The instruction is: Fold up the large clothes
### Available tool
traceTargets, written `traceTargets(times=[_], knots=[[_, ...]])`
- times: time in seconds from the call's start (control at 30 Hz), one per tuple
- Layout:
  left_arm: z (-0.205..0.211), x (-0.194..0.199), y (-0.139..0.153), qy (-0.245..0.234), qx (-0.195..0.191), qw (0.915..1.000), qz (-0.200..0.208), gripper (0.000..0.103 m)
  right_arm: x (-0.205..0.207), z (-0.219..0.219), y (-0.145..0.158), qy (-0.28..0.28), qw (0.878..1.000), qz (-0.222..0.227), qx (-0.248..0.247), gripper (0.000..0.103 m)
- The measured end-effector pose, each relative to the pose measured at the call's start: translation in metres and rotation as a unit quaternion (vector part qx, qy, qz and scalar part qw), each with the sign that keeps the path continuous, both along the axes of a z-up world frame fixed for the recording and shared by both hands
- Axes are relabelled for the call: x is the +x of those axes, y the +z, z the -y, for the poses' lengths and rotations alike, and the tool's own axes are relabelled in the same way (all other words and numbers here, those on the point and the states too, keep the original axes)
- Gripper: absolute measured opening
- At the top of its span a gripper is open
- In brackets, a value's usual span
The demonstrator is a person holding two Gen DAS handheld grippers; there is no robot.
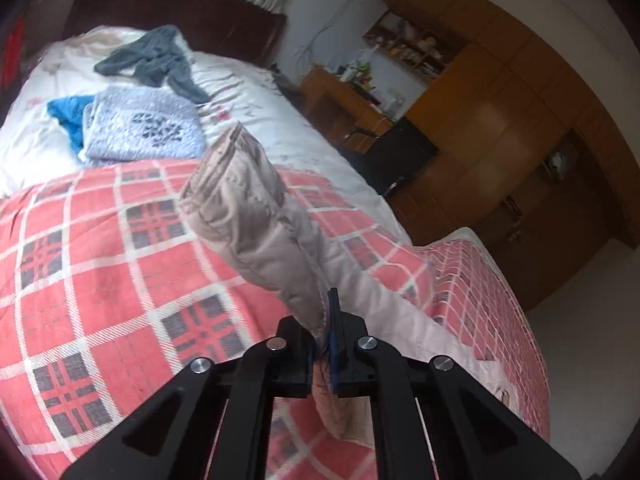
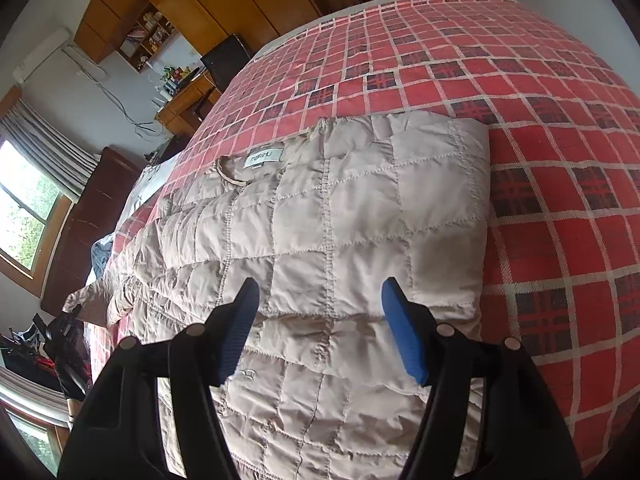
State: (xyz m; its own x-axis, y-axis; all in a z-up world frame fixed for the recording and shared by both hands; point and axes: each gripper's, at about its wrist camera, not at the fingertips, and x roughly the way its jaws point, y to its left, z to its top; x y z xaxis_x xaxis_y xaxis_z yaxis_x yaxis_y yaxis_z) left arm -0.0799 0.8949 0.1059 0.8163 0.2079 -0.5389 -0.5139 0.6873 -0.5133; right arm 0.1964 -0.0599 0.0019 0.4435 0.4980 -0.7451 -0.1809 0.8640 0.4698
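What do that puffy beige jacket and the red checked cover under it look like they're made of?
The beige jacket looks like thin, slightly shiny synthetic shell, probably nylon or polyester, over soft padding: stitched squares puff up and crinkle. The red checked cover looks like a matte woven blanket, perhaps cotton or wool blend; its plaid lines appear woven in and faintly fuzzy.

soft daylight from the window (image 2: 24, 204); heavy fisheye bending, dark vignetted corners; left wrist view washed out and slightly blurred.

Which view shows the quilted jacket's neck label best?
The right wrist view: the white neck label lies facing the camera at the beige quilted jacket collar. The left wrist view shows only a sleeve pinched in the left gripper, no label.
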Motion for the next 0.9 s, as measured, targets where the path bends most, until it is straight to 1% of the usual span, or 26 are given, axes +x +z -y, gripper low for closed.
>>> traceTargets(times=[0.07,0.1,0.17,0.27,0.37,0.43,0.53,0.63,0.77,0.9], knots=[[0.025,0.009,0.018,-0.037,0.02,0.999,0.015,0.005,-0.001,-0.001,0.001,0.0,1.0,0.0,-0.002,0.064],[0.041,0.014,0.028,-0.056,0.037,0.9976,0.02,0.005,-0.001,-0.001,0.001,0.001,1.0,0.001,-0.004,0.064],[0.072,0.025,0.044,-0.091,0.059,0.9937,0.031,0.004,-0.002,-0.003,0.003,0.001,1.0,0.004,-0.009,0.064],[0.118,0.042,0.061,-0.139,0.076,0.9862,0.048,0.004,-0.004,-0.003,0.005,0.0,1.0,0.011,-0.016,0.064],[0.166,0.06,0.072,-0.185,0.096,0.9764,0.059,0.004,-0.004,0.001,0.007,-0.003,1.0,0.012,-0.012,0.064],[0.201,0.07,0.078,-0.222,0.107,0.967,0.065,0.004,-0.004,0.004,0.008,-0.006,1.0,0.014,-0.012,0.064],[0.254,0.087,0.079,-0.273,0.12,0.9521,0.069,0.004,-0.004,0.009,0.01,-0.012,1.0,0.017,-0.014,0.064],[0.298,0.104,0.074,-0.317,0.12,0.9385,0.067,0.004,-0.003,0.013,0.011,-0.014,1.0,0.018,-0.013,0.064],[0.345,0.123,0.061,-0.355,0.116,0.9258,0.055,0.004,-0.002,0.017,0.011,-0.018,1.0,0.017,-0.013,0.064],[0.384,0.141,0.038,-0.385,0.128,0.9137,0.028,0.004,-0.002,0.019,0.01,-0.02,1.0,0.016,-0.014,0.064]])
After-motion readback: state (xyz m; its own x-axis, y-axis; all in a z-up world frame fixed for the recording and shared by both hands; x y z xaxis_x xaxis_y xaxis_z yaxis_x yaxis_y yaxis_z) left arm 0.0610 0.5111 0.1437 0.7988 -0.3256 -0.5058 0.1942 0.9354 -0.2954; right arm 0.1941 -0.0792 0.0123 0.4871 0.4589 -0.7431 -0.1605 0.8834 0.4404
